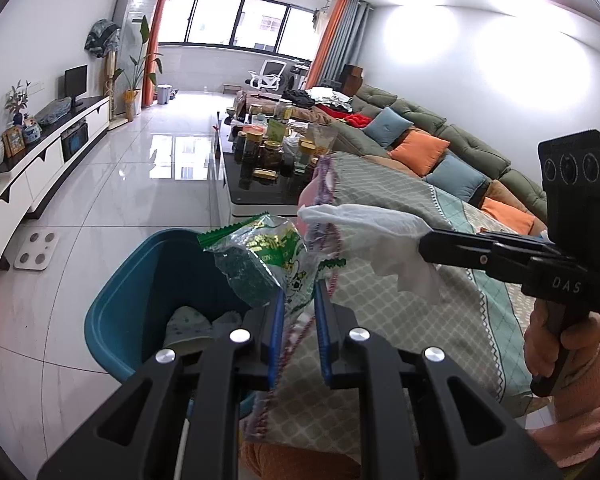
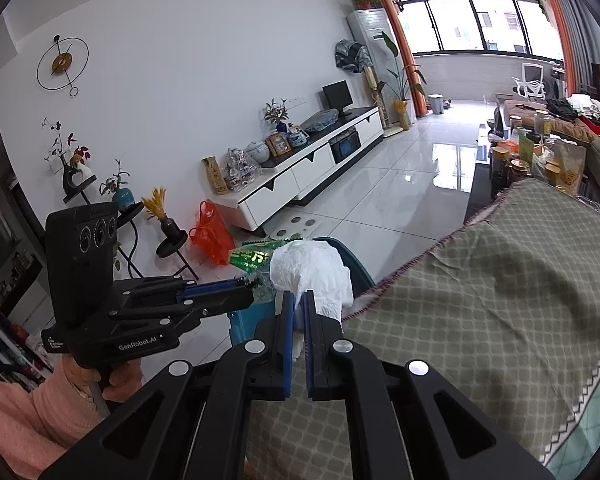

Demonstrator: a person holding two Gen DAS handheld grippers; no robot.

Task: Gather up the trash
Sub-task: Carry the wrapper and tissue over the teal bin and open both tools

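The left gripper [image 1: 298, 304] is pinching a green snack wrapper [image 1: 268, 260] above the blue bin [image 1: 140, 292]; the right gripper [image 2: 298, 304] is clamping a crumpled white tissue [image 2: 312, 272] just beside it. A green patterned sofa cover [image 1: 400, 320] is draping alongside. "GenRobot.AI" is showing on the left gripper only in the right wrist view, which alone is showing an orange plastic bag [image 2: 212, 232]. Jars are crowding the coffee table [image 1: 260, 196] beyond.
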